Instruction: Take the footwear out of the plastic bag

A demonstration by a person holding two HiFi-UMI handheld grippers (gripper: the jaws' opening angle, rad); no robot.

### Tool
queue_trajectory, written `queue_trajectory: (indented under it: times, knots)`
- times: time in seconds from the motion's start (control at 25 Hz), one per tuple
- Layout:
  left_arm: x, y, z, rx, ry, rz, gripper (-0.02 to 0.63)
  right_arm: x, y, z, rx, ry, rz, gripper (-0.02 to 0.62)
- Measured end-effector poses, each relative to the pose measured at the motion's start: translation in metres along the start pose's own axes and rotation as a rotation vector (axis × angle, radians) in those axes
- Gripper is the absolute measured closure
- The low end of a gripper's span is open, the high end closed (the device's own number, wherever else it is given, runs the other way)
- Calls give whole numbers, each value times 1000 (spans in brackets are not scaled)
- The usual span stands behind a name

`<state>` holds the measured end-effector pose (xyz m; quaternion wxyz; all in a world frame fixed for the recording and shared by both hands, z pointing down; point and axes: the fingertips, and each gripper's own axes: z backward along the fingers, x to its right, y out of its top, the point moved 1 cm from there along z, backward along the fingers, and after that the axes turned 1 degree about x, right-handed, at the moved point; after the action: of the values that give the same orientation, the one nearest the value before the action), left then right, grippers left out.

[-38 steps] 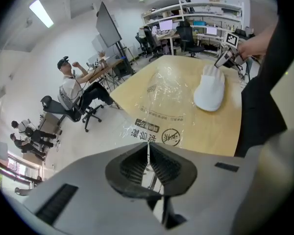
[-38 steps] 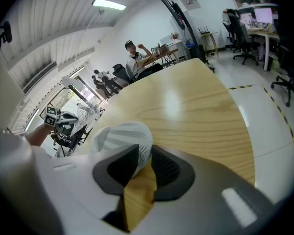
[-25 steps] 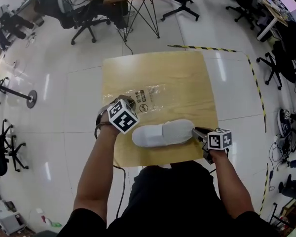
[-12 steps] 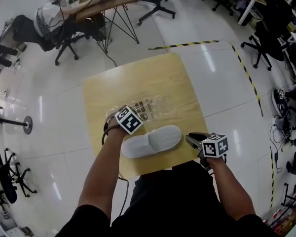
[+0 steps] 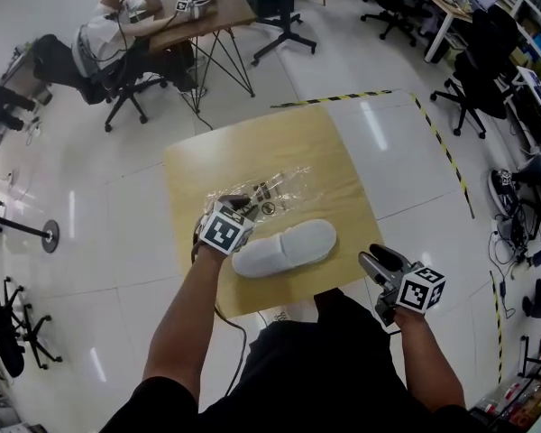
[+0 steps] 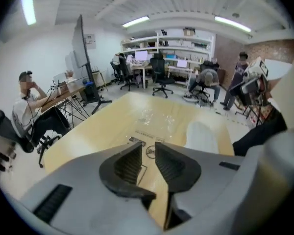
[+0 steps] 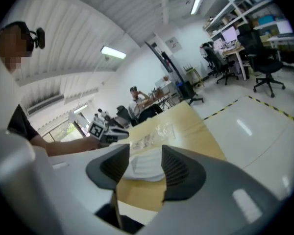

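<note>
The left gripper (image 5: 243,202), in the head view, sits over the near edge of the plastic bag (image 5: 288,183), and the right gripper (image 5: 371,260) hangs off the table's (image 5: 343,142) near edge. The white slipper (image 5: 284,247) lies bare on the wood beside the bag. In the left gripper view the jaws, just opened, stand slightly apart on nothing. In the right gripper view they have just spread wide and are empty, so the removal looks done and both need only draw clear.

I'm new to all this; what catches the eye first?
A white slipper lies bare on the near half of the wooden table, the clear plastic bag just beyond it. The left hand-held gripper by the bag and the right hand-held gripper off the near corner have just opened their jaws, empty.
</note>
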<state>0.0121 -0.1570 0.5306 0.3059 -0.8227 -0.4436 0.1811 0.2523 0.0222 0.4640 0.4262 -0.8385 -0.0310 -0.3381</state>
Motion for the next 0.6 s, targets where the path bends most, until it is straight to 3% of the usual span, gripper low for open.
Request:
queue_trajectory:
  times: [0.12,0.2,0.28,0.4,0.52,0.6]
  knots:
    - [36,2,49,165,-1,155,588,-28,3,19,145,131,-134,414]
    - [74,-4,87,243,4,220,600,-53,5,29,216,275,-252,568]
    - [125,-16,125,305,-36,283,600,-86,6,39,257,425,-322,595]
    - [196,-45,167,368,-75,422,600,-127,-8,53,191,502,-269,595]
    - [244,-73,187,410,-57,544,600,-152,-38,73,52,492,-122,595]
    - [273,-82,194,430,-34,575,600,-158,-59,99,-9,464,-10,595]
